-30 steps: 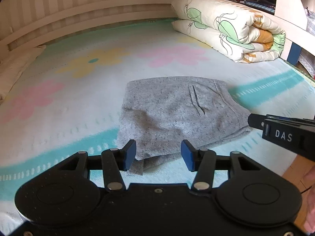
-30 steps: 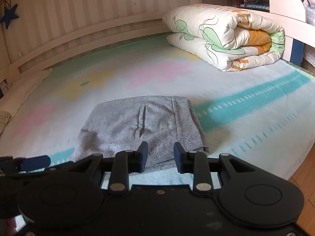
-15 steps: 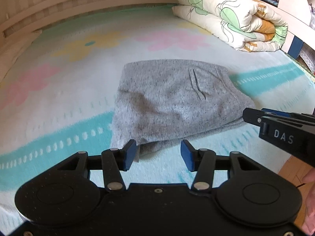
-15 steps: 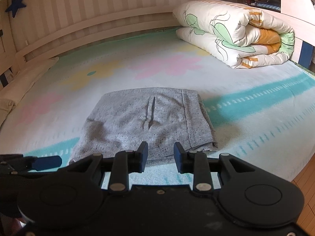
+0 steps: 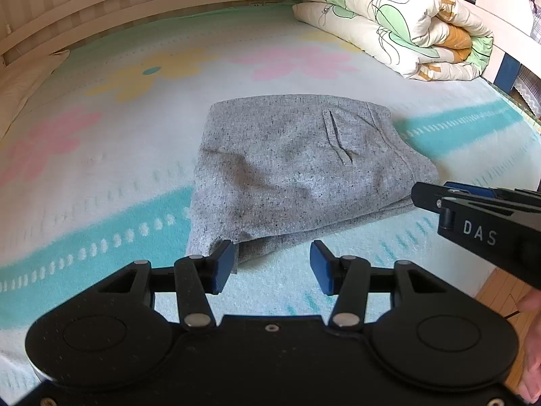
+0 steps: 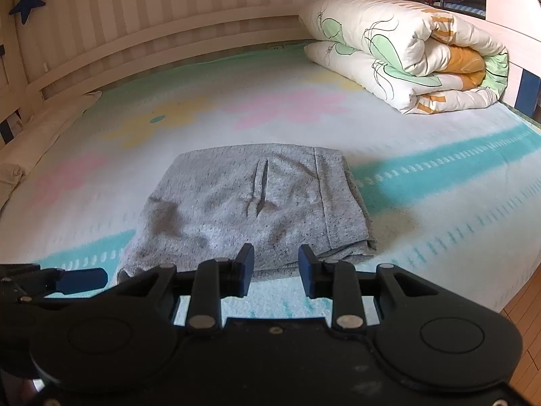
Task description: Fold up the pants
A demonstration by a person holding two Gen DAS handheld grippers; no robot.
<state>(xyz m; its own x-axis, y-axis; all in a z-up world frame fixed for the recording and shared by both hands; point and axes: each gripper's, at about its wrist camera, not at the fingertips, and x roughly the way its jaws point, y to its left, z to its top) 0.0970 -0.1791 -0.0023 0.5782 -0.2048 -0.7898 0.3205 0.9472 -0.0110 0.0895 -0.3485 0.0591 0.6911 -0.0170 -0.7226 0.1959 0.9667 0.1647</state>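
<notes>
Grey pants (image 5: 304,176) lie on the bed sheet (image 5: 101,155), well short of the rolled quilt (image 5: 399,23) at the far end, already doubled into a compact rectangle with at least 2 layers showing along the near edge. Pocket slit faces up.

Progress, as a judgement: folding looks close to done. What may remain is tidying the near left corner, where a lower layer sticks out loose and uneven, and smoothing the dents on top.

Left gripper (image 5: 270,264): jaws spread apart, nothing between them; left pad just beside that loose corner. Right gripper (image 6: 275,267): jaws parted too, gripping nothing, poised at the pants' near edge.

Hard to make out: how many folds are stacked, where legs and waistband sit inside, and whether either pad actually touches cloth. The bed's near edge is hidden behind the gripper bodies.
</notes>
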